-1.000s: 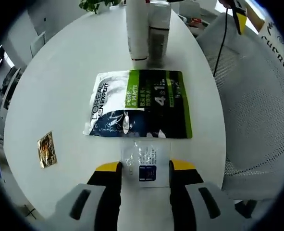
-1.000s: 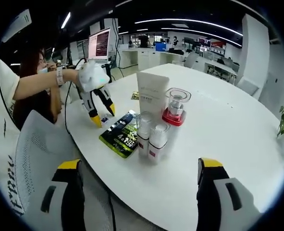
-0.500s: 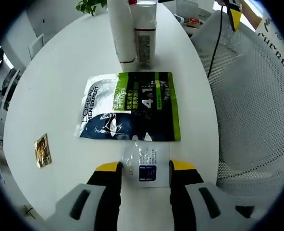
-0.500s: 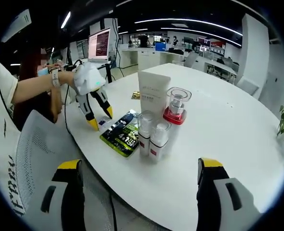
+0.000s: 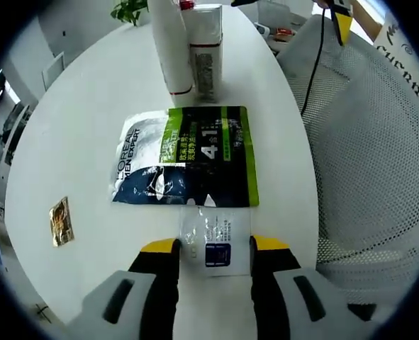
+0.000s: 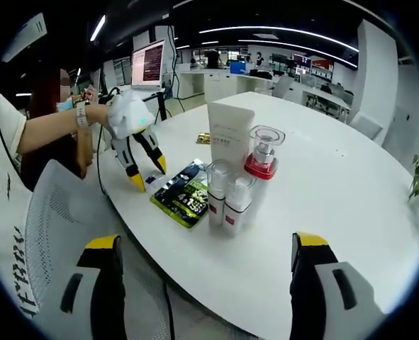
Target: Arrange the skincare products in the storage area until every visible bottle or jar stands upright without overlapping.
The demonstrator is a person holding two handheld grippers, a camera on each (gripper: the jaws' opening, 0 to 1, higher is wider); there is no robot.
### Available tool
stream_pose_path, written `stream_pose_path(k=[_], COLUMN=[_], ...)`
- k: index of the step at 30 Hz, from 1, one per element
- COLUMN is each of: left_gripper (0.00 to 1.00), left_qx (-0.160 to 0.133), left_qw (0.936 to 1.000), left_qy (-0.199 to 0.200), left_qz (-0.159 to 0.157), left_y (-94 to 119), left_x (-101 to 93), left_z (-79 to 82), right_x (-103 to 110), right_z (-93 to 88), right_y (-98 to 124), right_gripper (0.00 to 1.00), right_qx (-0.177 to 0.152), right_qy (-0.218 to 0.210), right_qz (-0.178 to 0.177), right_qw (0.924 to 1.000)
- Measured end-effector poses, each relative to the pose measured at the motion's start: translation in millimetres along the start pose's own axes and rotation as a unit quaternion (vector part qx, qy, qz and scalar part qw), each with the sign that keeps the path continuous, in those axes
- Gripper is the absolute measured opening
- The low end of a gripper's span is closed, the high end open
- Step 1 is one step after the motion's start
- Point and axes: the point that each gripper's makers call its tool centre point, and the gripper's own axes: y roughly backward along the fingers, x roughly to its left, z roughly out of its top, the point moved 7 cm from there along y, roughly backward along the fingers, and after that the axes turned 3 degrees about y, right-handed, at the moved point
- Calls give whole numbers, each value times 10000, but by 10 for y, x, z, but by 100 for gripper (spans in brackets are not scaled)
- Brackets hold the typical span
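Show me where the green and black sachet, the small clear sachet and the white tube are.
green and black sachet (image 5: 188, 156), left gripper view, printed middle.
small clear sachet (image 5: 215, 239), left gripper view, label.
white tube (image 6: 229, 134), right gripper view, front face.

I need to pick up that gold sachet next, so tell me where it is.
In the left gripper view the gold sachet lies flat on the white table, alone at the left, apart from the green pouch and up-left of the left gripper.

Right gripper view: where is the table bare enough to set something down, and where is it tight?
Bare white table spreads beyond the red-collared pump bottle toward the far edge. Another free patch lies between the L'Oreal pouch and the small gold sachet. It is crowded around the bottle cluster and where the left gripper hovers.
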Motion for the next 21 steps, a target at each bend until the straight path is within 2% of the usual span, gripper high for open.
stream_pose_path(k=[5, 10, 16, 21], left_gripper=[38, 34, 45, 49], left_qx=[-52, -78, -10, 19], left_qw=[9999, 10000, 10000, 10000], left_qy=[80, 37, 66, 52], left_qz=[66, -9, -17, 9], left_y=[8, 4, 5, 5], left_x=[12, 7, 64, 72], left_z=[-20, -15, -42, -46], right_x=[10, 18, 36, 22], right_z=[25, 10, 6, -1], right_y=[9, 1, 7, 13], right_gripper=[99, 99, 99, 99], right_qx=[-72, -44, -45, -36], right_qy=[15, 11, 4, -16], right_qz=[21, 15, 16, -19], right_qw=[10000, 10000, 10000, 10000])
